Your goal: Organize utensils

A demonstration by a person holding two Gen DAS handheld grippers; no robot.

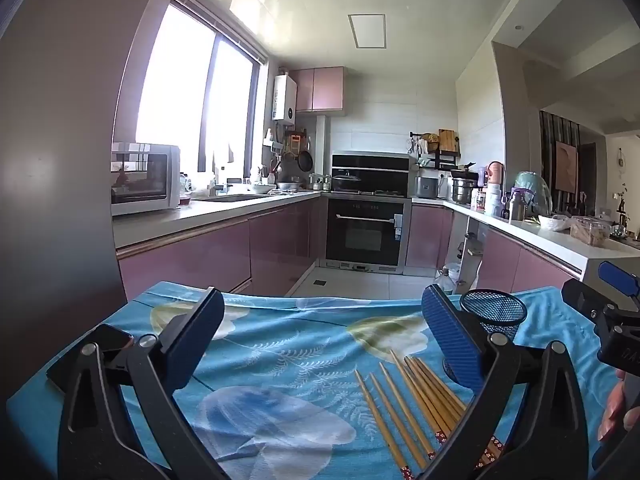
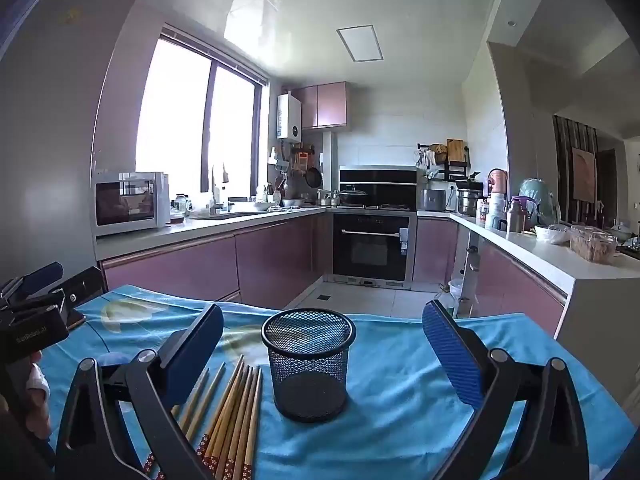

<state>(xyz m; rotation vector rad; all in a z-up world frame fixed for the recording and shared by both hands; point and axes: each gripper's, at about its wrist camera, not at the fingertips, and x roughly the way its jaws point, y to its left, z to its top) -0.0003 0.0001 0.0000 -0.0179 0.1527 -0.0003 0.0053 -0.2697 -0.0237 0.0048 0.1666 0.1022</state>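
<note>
Several wooden chopsticks (image 1: 412, 404) with patterned red ends lie in a loose fan on the blue floral tablecloth (image 1: 280, 360). A black mesh cup (image 2: 308, 364) stands upright and empty just right of the chopsticks (image 2: 232, 412). My left gripper (image 1: 320, 344) hovers open above the cloth, its right finger over the chopsticks, with the mesh cup (image 1: 494, 312) beyond that finger. My right gripper (image 2: 320, 356) is open too, its jaws wide on either side of the cup without touching it. Each view catches the other gripper at its edge.
A dark phone (image 1: 92, 354) lies on the table's left side behind my left finger. Past the table's far edge the floor drops to a kitchen with pink cabinets (image 2: 272, 256), an oven (image 2: 372, 248) and a cluttered white counter (image 2: 532, 248) on the right.
</note>
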